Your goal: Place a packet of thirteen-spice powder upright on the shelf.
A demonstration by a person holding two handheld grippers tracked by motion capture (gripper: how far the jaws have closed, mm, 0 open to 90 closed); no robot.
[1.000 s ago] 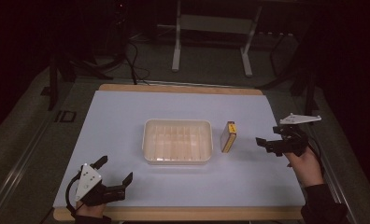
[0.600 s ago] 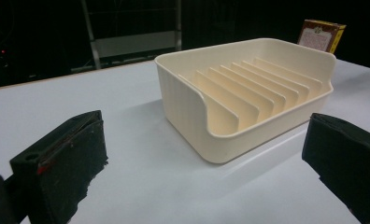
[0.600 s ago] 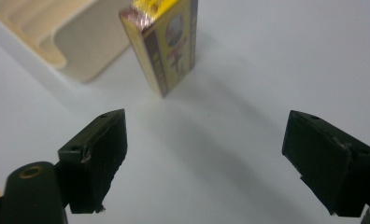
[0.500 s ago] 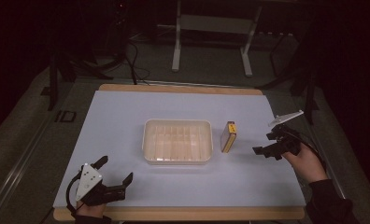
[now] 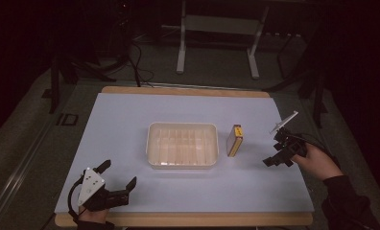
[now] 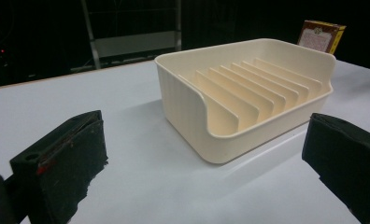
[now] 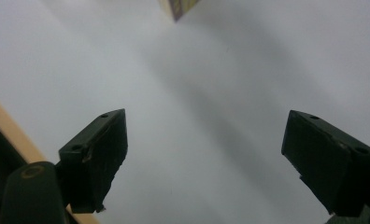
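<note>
since a second ago the right gripper [image 5: 276, 154] has come in from the three o'clock edge toward the middle and dipped lower, while the left gripper [image 5: 117, 179] has stayed put at the seven o'clock corner.

largest first: the pale lavender-white table top [image 5: 125, 120] with a wooden rim spreads under everything. at its centre sits the cream plastic rectangular tray with ribbed dividers [image 5: 182, 145], which also shows in the left gripper view [image 6: 248, 93], low-walled and empty between its ribs. just beside the tray, at its three o'clock side and not touching it, stands the small yellow-and-brown cardboard box [image 5: 234, 140] on edge; its top peeks over the tray's far wall in the left gripper view [image 6: 322, 36], and one corner of it shows at twelve o'clock in the right gripper view [image 7: 177, 8].

the right gripper hangs near the box at its three o'clock, jaws spread wide with nothing between them. the left gripper rests well apart from the tray, jaws likewise parted and empty, pointing toward one o'clock.
</note>
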